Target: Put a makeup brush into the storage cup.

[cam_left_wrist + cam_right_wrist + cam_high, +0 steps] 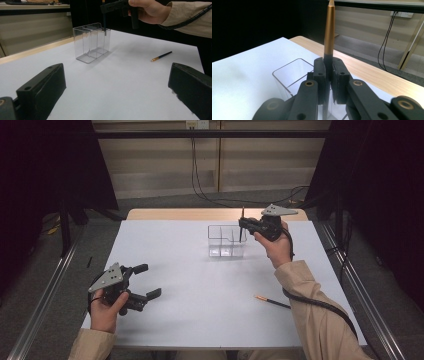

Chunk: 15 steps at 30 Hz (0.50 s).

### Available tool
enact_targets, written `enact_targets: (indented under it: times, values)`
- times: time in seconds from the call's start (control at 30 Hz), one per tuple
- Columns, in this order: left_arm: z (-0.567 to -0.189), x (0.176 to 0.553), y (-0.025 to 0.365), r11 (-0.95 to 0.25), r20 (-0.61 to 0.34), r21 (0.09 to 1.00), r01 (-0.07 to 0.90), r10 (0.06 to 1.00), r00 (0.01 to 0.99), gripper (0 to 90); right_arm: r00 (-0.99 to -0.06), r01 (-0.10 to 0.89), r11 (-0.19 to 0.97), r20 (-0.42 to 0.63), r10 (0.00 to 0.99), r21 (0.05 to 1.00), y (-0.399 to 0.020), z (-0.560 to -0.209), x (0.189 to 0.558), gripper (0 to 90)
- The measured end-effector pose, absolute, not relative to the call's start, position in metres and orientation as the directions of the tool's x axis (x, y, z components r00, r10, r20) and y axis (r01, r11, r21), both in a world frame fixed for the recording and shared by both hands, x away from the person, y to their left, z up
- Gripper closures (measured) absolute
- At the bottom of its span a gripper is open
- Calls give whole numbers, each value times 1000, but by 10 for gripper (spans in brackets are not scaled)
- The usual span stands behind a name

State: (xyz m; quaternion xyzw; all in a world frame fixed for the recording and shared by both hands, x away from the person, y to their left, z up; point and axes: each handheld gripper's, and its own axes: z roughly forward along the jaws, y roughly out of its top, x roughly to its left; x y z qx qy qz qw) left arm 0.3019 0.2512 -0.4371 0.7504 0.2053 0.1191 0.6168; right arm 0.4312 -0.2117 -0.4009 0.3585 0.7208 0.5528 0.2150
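Pinching a pencil (241,226) upright over the clear organiser (226,241), right gripper (243,224) with fingers (320,75) pressed together on the dark shaft. Long axis vertical: gold end (329,30) pointing up, dark lower end reaching down to the rim of the organiser's near-right compartment in the left gripper view (105,32). Cannot tell whether that lower tip touches the clear wall or hangs just inside it. Lower part of the shaft hidden behind the fingers in the right gripper view; very top of the gold end cut off by the frame edge there.

Lying flat on the white counter (200,280), well apart from the organiser and near the right forearm, a second pencil (272,301), long axis slanting across the counter, gold end (154,59) toward the counter's middle, dark end toward the sleeve. Far tip hard to make out against the cable.

Resting low at the counter's near-left corner, left gripper (144,281) with fingers (42,86) spread wide and holding nothing, bare counter between them. Organiser's inner dividers faint through the clear plastic, count of compartments uncertain.
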Motion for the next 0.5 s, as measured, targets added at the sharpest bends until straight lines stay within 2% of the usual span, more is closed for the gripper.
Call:
enact_targets:
  times: [0.5]
  values:
    - [-437,302,252,-159,-70,974,159,457,887,11,-648,288,129,94,756,949,-215,-407,430,827]
